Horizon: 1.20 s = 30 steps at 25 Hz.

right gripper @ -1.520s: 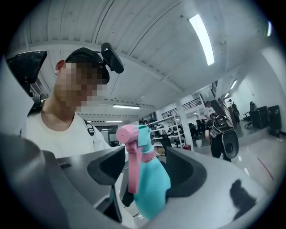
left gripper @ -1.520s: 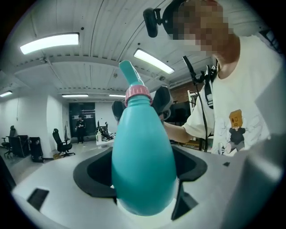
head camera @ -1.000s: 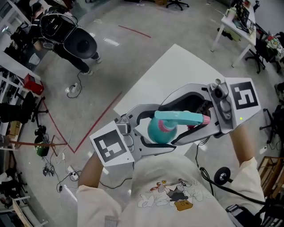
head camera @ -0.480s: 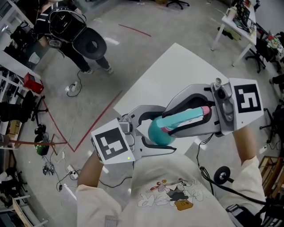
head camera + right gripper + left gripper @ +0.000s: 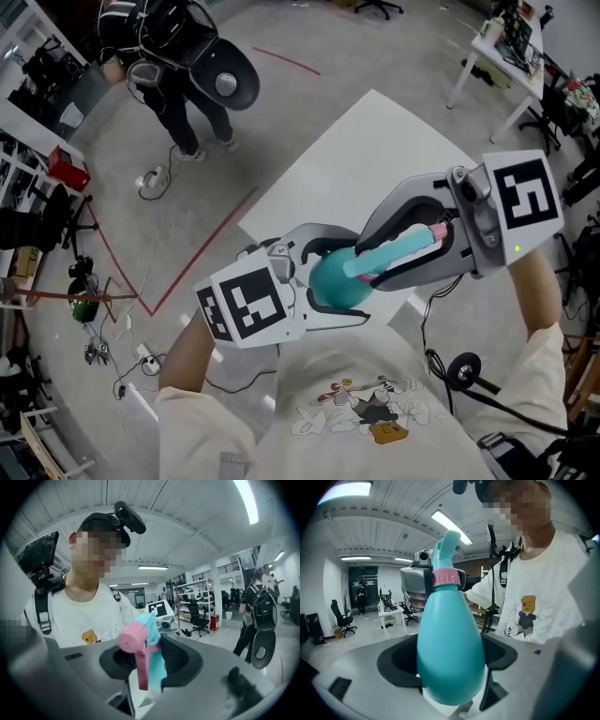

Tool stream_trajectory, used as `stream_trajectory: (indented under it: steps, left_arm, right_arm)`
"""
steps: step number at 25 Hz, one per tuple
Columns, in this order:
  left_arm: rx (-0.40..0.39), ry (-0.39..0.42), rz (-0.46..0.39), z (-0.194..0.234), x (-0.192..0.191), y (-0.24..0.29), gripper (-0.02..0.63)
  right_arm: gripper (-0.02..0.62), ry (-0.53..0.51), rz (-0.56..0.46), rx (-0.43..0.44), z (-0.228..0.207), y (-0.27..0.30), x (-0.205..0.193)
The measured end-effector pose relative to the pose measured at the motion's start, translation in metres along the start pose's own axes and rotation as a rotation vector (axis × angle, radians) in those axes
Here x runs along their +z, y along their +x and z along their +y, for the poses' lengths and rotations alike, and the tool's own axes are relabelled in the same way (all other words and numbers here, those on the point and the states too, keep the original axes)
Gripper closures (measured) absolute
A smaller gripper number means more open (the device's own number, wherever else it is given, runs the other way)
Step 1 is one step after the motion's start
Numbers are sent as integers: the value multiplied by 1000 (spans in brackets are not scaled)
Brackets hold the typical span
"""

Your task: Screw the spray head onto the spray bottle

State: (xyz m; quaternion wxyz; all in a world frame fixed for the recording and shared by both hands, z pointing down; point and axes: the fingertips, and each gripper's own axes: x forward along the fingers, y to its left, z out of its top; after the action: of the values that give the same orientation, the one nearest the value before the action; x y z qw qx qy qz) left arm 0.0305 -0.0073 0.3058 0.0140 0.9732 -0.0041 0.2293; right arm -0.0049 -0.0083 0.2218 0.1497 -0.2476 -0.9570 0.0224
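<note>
A teal spray bottle (image 5: 330, 281) is held above the table's near corner with my left gripper (image 5: 349, 277) shut on its round body. In the left gripper view the bottle (image 5: 450, 653) stands upright between the jaws, with a pink collar (image 5: 448, 578) at its neck. The teal spray head (image 5: 398, 249) with its pink nozzle (image 5: 133, 639) sits on the neck. My right gripper (image 5: 377, 257) has just been closing and now presses on the spray head (image 5: 152, 660) from the opposite side.
A white table (image 5: 375, 150) lies beyond and below the grippers. A person with a backpack (image 5: 187, 75) walks on the floor at upper left, near red tape lines (image 5: 202, 258). Desks and office chairs (image 5: 511, 56) stand at upper right.
The right gripper's jaws have narrowed onto the spray head, whose nozzle end has tipped upward. Both grippers turned slightly. The bystander has walked to the right.
</note>
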Motion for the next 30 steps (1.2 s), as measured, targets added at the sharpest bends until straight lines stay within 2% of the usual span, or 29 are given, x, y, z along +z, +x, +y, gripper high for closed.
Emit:
stream_trajectory:
  steps: [5, 9, 12, 15, 23, 30]
  left_arm:
    - [11, -45, -28, 2, 0, 2, 207]
    - [123, -86, -32, 20, -3, 1, 207]
    - [229, -142, -25, 36, -7, -4, 207]
    - [372, -178, 5, 56, -14, -9, 207]
    - [692, -140, 31, 99, -20, -16, 207]
    - [946, -161, -18, 120, -23, -31, 207]
  right_arm:
    - [462, 8, -11, -15, -4, -1, -2]
    - [462, 45, -23, -79, -18, -6, -5]
    - [462, 69, -22, -148, -35, -9, -7]
    - [462, 94, -5, -237, -52, -11, -8]
    - [462, 147, -28, -453, -81, -21, -11]
    - [462, 162, -76, -603, -96, -20, -9]
